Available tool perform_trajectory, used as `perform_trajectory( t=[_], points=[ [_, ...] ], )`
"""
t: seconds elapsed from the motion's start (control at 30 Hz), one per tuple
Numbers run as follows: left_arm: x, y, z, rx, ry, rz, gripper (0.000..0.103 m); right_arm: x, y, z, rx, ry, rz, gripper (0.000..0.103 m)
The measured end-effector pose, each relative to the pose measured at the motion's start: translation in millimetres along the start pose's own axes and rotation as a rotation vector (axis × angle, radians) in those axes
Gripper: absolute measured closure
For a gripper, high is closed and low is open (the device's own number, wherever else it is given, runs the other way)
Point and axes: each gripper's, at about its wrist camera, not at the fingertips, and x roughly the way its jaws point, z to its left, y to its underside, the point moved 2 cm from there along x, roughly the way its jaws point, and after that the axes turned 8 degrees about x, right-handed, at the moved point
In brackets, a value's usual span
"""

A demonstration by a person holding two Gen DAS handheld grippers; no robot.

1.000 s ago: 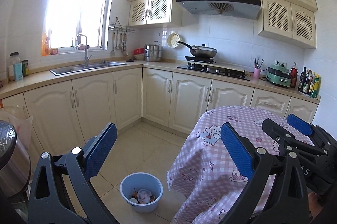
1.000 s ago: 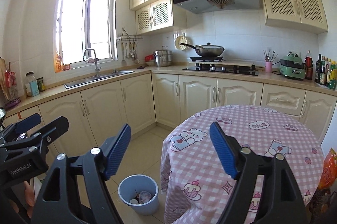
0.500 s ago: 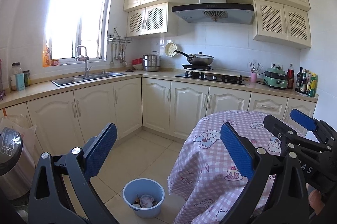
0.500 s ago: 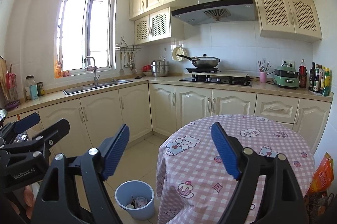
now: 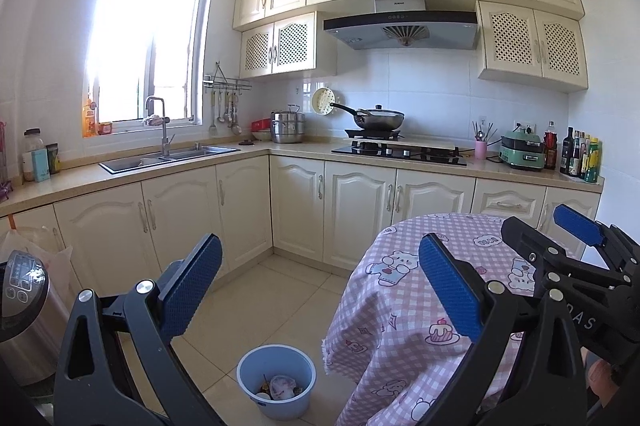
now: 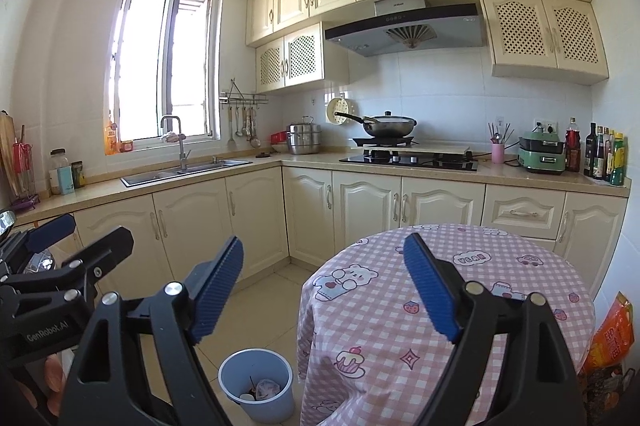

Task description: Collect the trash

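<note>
A light blue trash bin (image 5: pixel 276 382) stands on the tiled floor beside the round table and holds crumpled white trash (image 5: pixel 282 384). It also shows in the right wrist view (image 6: pixel 256 382). My left gripper (image 5: pixel 320 286) is open and empty, held high above the floor. My right gripper (image 6: pixel 324 290) is open and empty at about the same height. The right gripper shows at the right edge of the left wrist view (image 5: pixel 576 258). The left gripper shows at the left edge of the right wrist view (image 6: pixel 60 258).
A round table with a pink checked cloth (image 6: pixel 500 278) stands right of the bin. Cream cabinets (image 5: pixel 240 209), a sink (image 5: pixel 168 155) and a stove with a pan (image 5: pixel 378 117) line the walls. A steel appliance (image 5: pixel 20 310) stands at left. An orange bag (image 6: pixel 608 330) lies at far right.
Both grippers have risen and tilted up, so the table and bin sit lower in both views. Both jaws stay open and empty.
</note>
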Motion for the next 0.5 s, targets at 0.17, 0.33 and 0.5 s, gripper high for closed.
perform_trajectory(
  t=[0.17,0.33,0.5],
  points=[
    [-0.7,-0.1,-0.6,0.002,0.002,-0.003,0.008,-2.1,-0.3,-3.1,0.003,-0.003,-0.003,0.022],
    [-2.8,0.1,-0.9,0.001,0.006,-0.008,0.008,-3.3,0.3,-3.9,0.004,-0.002,0.000,0.021],
    [-3.8,0.6,-2.3,0.005,0.008,-0.007,0.008,-5.4,0.6,-4.0,0.006,-0.002,0.001,0.021]
  ],
)
